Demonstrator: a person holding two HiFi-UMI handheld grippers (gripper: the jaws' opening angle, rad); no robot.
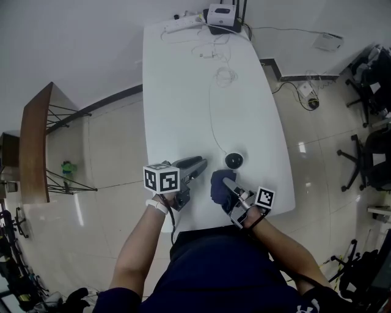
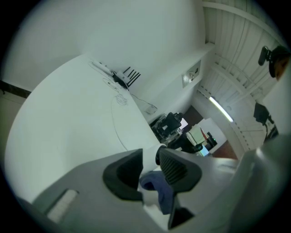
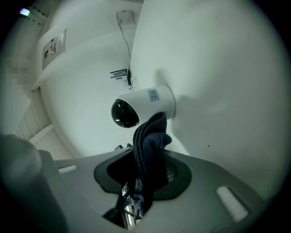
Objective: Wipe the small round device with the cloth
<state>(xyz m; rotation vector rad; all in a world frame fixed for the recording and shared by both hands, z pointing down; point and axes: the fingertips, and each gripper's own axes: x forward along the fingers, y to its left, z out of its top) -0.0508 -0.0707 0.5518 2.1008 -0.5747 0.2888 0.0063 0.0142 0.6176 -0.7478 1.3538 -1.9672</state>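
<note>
Dark blue cloth (image 3: pixel 145 141), white-and-black device (image 3: pixel 152 100), white table (image 1: pixel 177 110)

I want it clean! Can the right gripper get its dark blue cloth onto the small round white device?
Probably yes: the right gripper holds the dark blue cloth; the small round white device stands just ahead, nothing between.

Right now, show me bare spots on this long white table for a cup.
Free: the strip between the table's left edge and the thin white cable; right of that cable, mid-table. Crowded: the far end, with white router and power strip; the near edge, with small round white device, dark blue cloth, left gripper, right gripper.
</note>
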